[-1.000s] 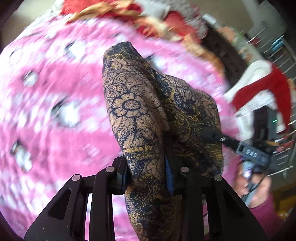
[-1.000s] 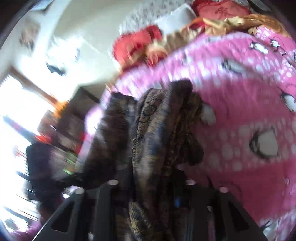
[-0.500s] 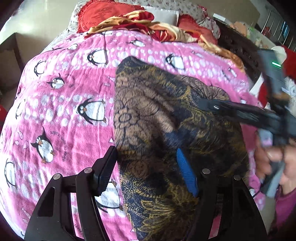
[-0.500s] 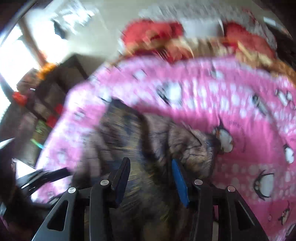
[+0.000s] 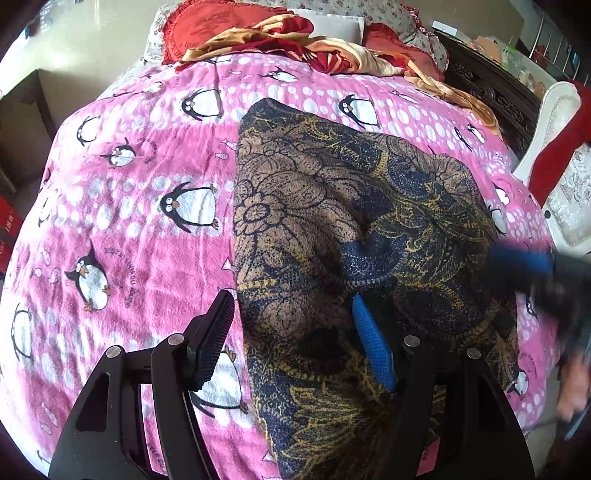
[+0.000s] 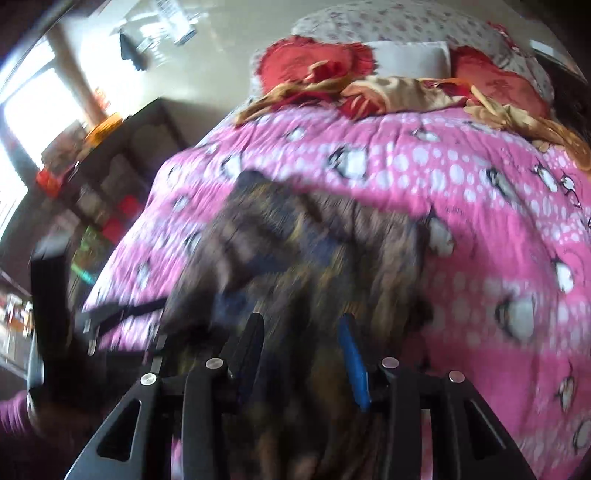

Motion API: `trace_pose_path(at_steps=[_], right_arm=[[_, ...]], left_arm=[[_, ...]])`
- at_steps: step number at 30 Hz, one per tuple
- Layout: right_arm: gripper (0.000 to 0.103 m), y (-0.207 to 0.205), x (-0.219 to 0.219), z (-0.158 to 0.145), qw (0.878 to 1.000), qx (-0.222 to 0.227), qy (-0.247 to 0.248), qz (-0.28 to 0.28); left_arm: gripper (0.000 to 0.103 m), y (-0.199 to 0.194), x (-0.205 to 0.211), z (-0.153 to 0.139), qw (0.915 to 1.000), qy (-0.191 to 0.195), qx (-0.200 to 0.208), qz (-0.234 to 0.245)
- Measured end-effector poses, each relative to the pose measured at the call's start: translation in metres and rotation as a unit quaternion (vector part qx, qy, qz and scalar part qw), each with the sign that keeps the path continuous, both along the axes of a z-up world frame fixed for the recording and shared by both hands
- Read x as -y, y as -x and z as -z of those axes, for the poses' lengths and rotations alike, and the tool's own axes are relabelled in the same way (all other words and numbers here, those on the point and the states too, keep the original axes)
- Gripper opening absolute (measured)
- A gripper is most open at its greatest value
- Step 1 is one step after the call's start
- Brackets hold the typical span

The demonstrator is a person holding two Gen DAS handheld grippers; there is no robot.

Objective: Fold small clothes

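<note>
A dark blue, tan and gold flower-patterned garment (image 5: 332, 229) lies spread on the pink penguin blanket (image 5: 140, 192). My left gripper (image 5: 291, 336) is open, its jaws wide apart over the garment's near left edge, holding nothing. My right gripper (image 6: 303, 354) is open above the same garment (image 6: 306, 258), which is blurred in the right wrist view. The right gripper also shows blurred at the right edge of the left wrist view (image 5: 543, 269), beside the garment's right side.
Red cushions (image 5: 218, 26) and a red and gold crumpled cloth (image 5: 314, 44) lie at the head of the bed. A dark headboard (image 5: 487, 88) and a white chair (image 5: 554, 122) with red cloth stand at right. Dark shelves (image 6: 110, 177) stand left of the bed.
Both grippers were shut on the garment and held it up; they have opened and let it go. The garment now lies spread flat on the blanket.
</note>
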State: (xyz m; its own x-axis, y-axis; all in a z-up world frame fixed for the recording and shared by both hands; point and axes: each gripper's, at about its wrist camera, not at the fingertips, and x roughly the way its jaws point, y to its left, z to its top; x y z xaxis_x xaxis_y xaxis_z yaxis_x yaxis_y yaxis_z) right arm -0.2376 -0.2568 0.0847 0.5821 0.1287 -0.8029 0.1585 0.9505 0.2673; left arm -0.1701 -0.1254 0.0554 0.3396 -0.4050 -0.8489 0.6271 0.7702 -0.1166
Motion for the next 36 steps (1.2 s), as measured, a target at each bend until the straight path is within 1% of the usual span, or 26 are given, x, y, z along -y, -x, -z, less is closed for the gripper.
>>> trace_pose_path(at_steps=[2,4,5,6,7,10,12,13,14,16,18,19,21,23,25,27,36], right_arm=[[0.04,0.014,-0.015,0.012,1.0,-0.019,0.02,-0.009],[0.04,0.027,-0.024,0.03,0.997,-0.05,0.057,-0.017],[0.041,0.027,-0.027,0.038,0.996,-0.061,0.067,-0.02],[0.041,0.029,-0.028,0.044,0.995,-0.065,0.075,-0.022],[0.041,0.032,-0.031,0.044,0.995,-0.057,0.079,-0.016],[0.04,0.035,-0.032,0.032,0.996,-0.05,0.071,-0.004],[0.041,0.04,-0.034,0.02,0.997,-0.036,0.072,0.006],[0.046,0.043,-0.035,0.01,0.997,-0.023,0.076,0.015],[0.053,0.044,-0.036,0.004,0.996,-0.014,0.081,0.021],[0.059,0.047,-0.039,-0.01,0.995,0.01,0.096,0.036],[0.065,0.041,-0.043,-0.021,0.993,0.024,0.106,0.043],[0.07,0.041,-0.046,-0.026,0.992,0.028,0.112,0.051],[0.073,0.039,-0.049,-0.031,0.991,0.031,0.118,0.06],[0.079,0.036,-0.05,-0.036,0.989,0.034,0.121,0.072],[0.081,0.035,-0.048,-0.037,0.988,0.031,0.121,0.09],[0.081,0.034,-0.045,-0.038,0.987,0.032,0.119,0.106],[0.085,0.034,-0.037,-0.033,0.98,0.013,0.129,0.149]], left_arm=[[0.067,0.004,-0.003,-0.003,1.0,-0.001,0.007,-0.003],[0.067,0.006,-0.006,-0.007,0.9998,-0.002,0.02,-0.008],[0.067,0.007,-0.008,-0.009,0.9997,-0.003,0.023,-0.009],[0.067,0.008,-0.009,-0.012,0.9996,-0.003,0.027,-0.01],[0.067,0.01,-0.011,-0.015,0.9994,-0.001,0.032,-0.011],[0.067,0.013,-0.018,-0.025,0.9988,0.002,0.045,-0.017],[0.067,0.014,-0.023,-0.031,0.9985,0.006,0.049,-0.023],[0.067,0.015,-0.025,-0.034,0.9982,0.009,0.052,-0.027],[0.067,0.016,-0.026,-0.037,0.9982,0.01,0.053,-0.029],[0.067,0.018,-0.028,-0.04,0.9983,0.01,0.05,-0.028],[0.067,0.02,-0.029,-0.044,0.9981,0.011,0.054,-0.029],[0.067,0.022,-0.029,-0.046,0.9979,0.011,0.057,-0.028],[0.067,0.025,-0.029,-0.05,0.9975,0.014,0.063,-0.027],[0.067,0.027,-0.029,-0.054,0.9972,0.017,0.068,-0.027],[0.067,0.029,-0.03,-0.058,0.9969,0.022,0.071,-0.027],[0.067,0.031,-0.03,-0.06,0.9966,0.023,0.074,-0.027],[0.067,0.029,-0.035,-0.062,0.9967,0.028,0.065,-0.039]])
